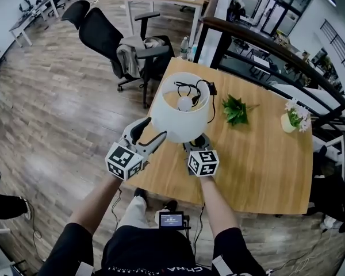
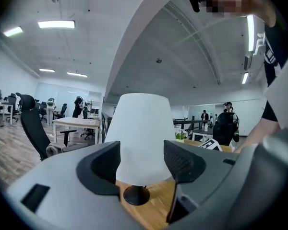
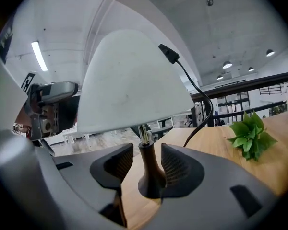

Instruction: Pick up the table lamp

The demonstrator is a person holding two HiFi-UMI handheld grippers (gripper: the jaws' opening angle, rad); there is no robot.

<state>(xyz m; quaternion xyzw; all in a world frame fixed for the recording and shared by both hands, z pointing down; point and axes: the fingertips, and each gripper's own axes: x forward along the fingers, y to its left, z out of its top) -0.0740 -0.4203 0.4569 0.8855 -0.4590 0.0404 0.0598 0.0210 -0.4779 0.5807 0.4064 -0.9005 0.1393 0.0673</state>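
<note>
We are reaching both arms forward over the near edge of the table [image 1: 259,171], where the lamp [image 1: 181,105] is standing upright with its cord [image 1: 211,99] draped over the top of the shade.

We are keeping the right gripper [image 1: 196,145] low, just under the shade, because the dark stem [image 3: 149,164] is the narrow, solid part worth clamping. Its jaws are standing apart on either side of that stem. A gap shows on the left side, and the right pad looks very close, so nothing is being squeezed yet.

We are holding the left gripper [image 1: 151,132] at the shade's left side, pointing nearly level. Its jaws are spread wide and empty, with the shade [image 2: 141,138] framed ahead of them, probably to steady the top-heavy part.

Both forearms are running roughly parallel. The plant [image 1: 236,109] is sitting beyond the lamp, apart from it.
</note>
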